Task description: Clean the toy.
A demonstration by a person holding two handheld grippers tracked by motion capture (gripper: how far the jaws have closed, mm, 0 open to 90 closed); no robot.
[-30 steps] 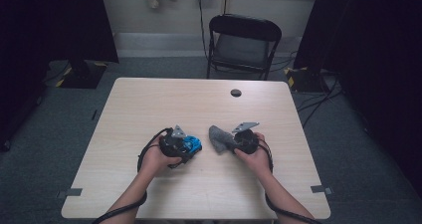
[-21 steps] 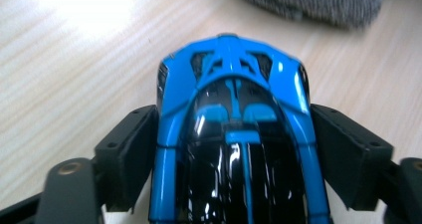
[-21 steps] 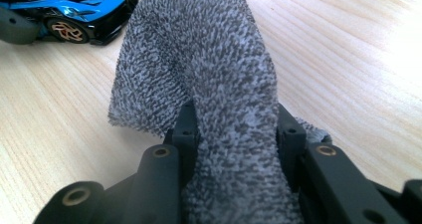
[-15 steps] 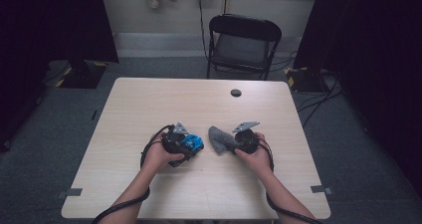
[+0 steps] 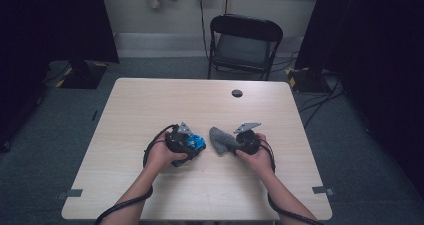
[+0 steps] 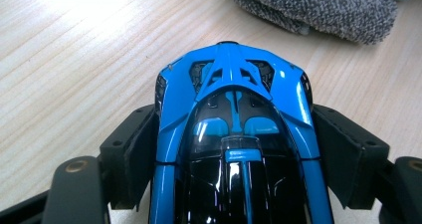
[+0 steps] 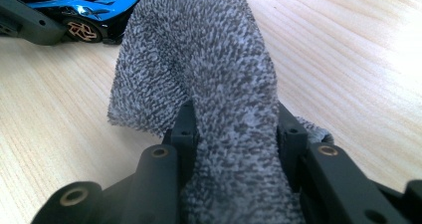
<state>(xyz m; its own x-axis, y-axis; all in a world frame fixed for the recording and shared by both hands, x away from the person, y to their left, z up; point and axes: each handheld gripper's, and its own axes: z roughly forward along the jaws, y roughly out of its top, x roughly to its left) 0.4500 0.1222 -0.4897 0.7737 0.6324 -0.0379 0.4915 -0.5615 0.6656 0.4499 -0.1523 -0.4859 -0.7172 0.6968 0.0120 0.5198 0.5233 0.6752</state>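
The person's forearms enter from the near edge of the table (image 5: 125, 185), one gripper in each hand. The left hand (image 5: 159, 156) holds the left gripper (image 6: 234, 154) near the middle of the tabletop. Its two black jaws are closed against the sides of a blue toy car (image 6: 234, 134), one jaw on each flank. The car points away from the gripper, and its blue-and-black roof and rear deck face up in the left gripper view. In the high view the blue toy car (image 5: 193, 143) projects from the left gripper (image 5: 186, 144) toward the table centre.

The right hand (image 5: 257, 157) holds the right gripper (image 7: 234, 139) just beside it, to the right. Its jaws are clamped on a grey cloth (image 7: 214, 74), a knitted, speckled fabric that bunches between the jaws and spreads out beyond them. In the high view the grey cloth (image 5: 222, 140) extends from the right gripper (image 5: 239, 144) toward the car. Cloth and car lie near each other; whether they touch cannot be determined. The right gripper view shows the car's wheel (image 7: 82, 31) beyond the cloth's edge.

Farther across the table, a small dark round object (image 5: 237, 93) lies near the far edge. Beyond the table stands a black folding chair (image 5: 243, 45).
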